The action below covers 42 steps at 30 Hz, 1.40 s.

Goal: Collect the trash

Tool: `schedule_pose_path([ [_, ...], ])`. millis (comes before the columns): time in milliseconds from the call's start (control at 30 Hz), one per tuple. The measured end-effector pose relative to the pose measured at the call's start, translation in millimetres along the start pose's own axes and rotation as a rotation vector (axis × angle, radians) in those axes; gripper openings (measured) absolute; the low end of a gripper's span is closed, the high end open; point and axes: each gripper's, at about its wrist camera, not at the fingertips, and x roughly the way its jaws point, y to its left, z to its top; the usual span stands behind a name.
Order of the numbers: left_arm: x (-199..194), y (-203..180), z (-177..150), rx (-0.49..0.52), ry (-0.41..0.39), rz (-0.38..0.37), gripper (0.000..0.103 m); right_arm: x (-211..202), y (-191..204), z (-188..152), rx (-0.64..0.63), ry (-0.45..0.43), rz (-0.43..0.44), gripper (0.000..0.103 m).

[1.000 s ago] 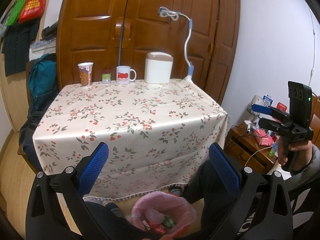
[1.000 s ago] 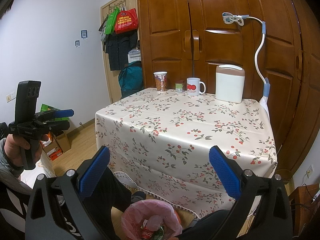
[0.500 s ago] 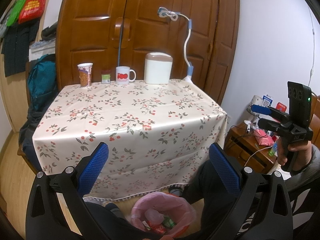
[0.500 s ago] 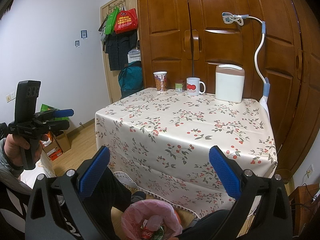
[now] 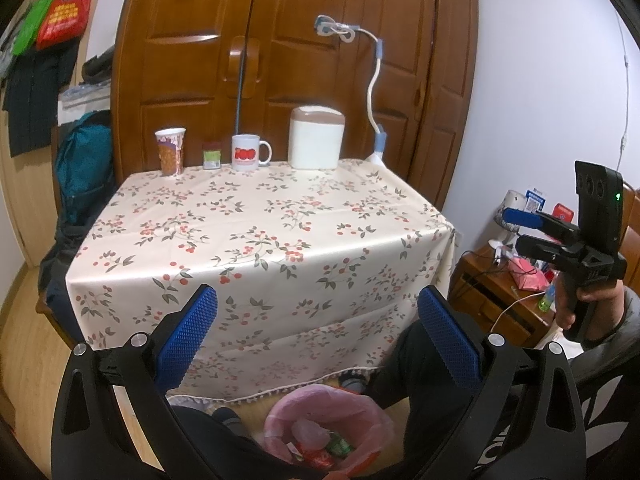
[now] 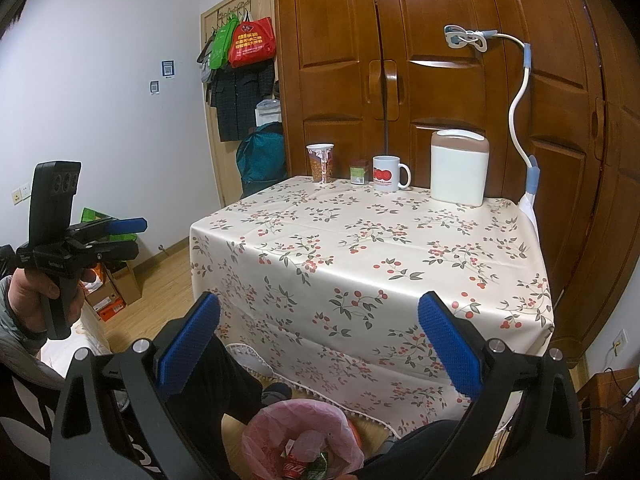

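Note:
A bin lined with a pink bag (image 5: 328, 420) stands on the floor below the table's front edge and holds several wrappers; it also shows in the right wrist view (image 6: 304, 436). My left gripper (image 5: 318, 320) is open and empty, held above the bin in front of the table. My right gripper (image 6: 320, 320) is open and empty at about the same height. Each gripper shows in the other's view, the right one (image 5: 560, 236) and the left one (image 6: 92, 240). The table (image 5: 260, 232) has a floral cloth.
At the table's far edge stand a paper cup (image 5: 171, 151), a small green-labelled jar (image 5: 212, 155), a white mug (image 5: 248, 153) and a white container with a brown lid (image 5: 316, 138). A wooden wardrobe (image 5: 280, 40) is behind. A nightstand (image 5: 496, 292) is right.

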Motion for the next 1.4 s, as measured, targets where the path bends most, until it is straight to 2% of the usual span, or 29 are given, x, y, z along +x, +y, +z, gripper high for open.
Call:
schedule_pose_path([
  [900, -1.3, 1.3, -1.6, -0.002, -0.022, -0.002, 0.097, 0.1, -2.7, 0.2, -0.003, -0.003, -0.001, 0.098],
  [1400, 0.8, 5.7, -6.6, -0.014, -0.005, 0.008, 0.098, 0.1, -3.2, 1.0, -0.001, -0.002, -0.001, 0.098],
])
